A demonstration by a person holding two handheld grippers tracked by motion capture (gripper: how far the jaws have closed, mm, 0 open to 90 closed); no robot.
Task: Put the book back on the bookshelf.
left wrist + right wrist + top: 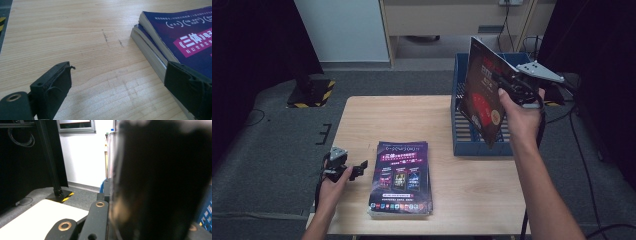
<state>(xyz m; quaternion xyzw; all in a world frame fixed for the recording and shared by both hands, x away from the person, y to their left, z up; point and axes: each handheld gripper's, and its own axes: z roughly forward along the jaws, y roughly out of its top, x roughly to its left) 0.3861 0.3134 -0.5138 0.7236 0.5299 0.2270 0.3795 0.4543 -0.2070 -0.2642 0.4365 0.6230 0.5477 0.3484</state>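
Wooden table (472, 185) below, the right gripper (512, 85) pinches a booklet (484, 95) upright over the blue crate (459, 145) (long axis near vertical), while the left gripper (117, 82) gapes beside the stack (402, 175).

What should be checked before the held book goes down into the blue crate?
1. Right gripper clamped on the book: ok, it holds the book upright by its edge.
2. Book over the blue crate: ok, its lower edge hangs above the slatted floor.
3. Space in the crate: cannot tell, the book hides part of it.
4. Left gripper out of the way: ok, open, at the table's near left.
5. Stack of books undisturbed: ok, it lies flat beside the left gripper.
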